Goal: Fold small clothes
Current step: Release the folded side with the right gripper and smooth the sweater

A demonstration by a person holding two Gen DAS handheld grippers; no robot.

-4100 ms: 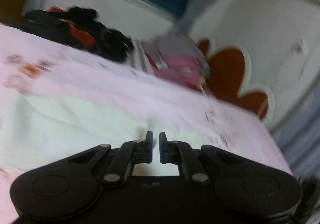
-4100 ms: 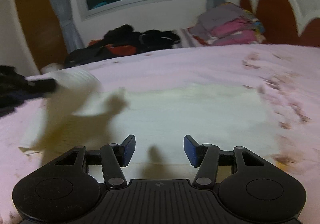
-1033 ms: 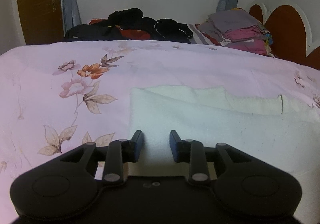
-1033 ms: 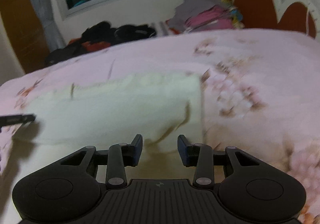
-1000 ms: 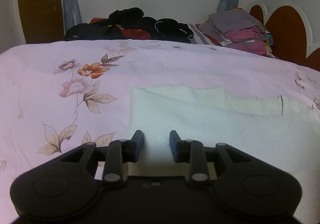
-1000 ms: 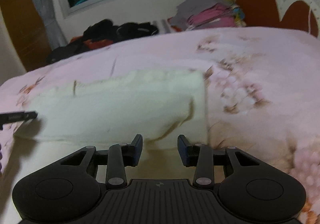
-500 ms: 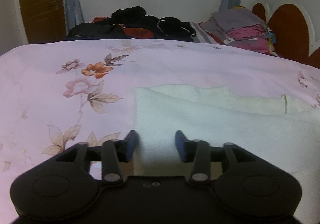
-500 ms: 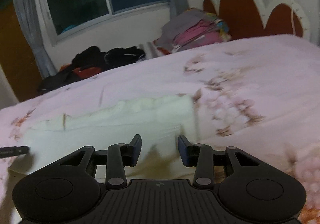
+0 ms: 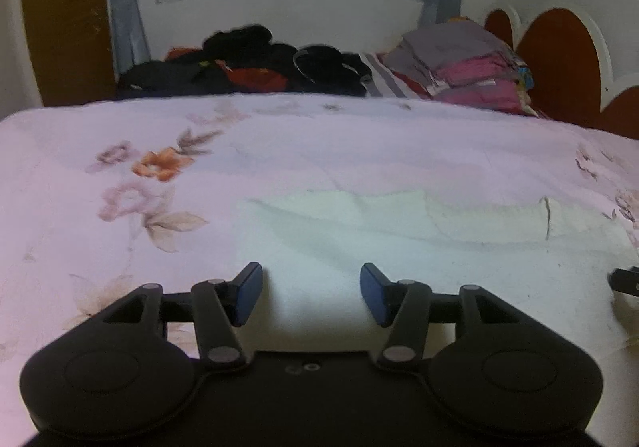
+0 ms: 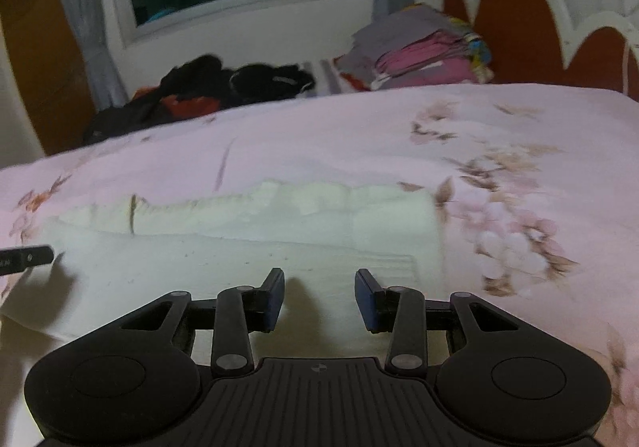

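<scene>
no legible text, views perhaps too blurred

Cream garment point(image 9: 399, 247) looks like nubbly matt knit, perhaps terry, on smooth floral cotton-like bedsheet point(image 9: 279, 151).

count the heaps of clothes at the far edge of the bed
2. A dark heap of black clothes lies under the window, and a folded stack of grey and pink clothes sits to its right by the headboard. More may be hidden behind them.

Cream white garment point(image 9: 399, 243), pink floral bedsheet point(image 9: 279, 143), pink and grey clothes stack point(image 10: 419, 55), black clothes heap point(image 9: 255, 63)
</scene>
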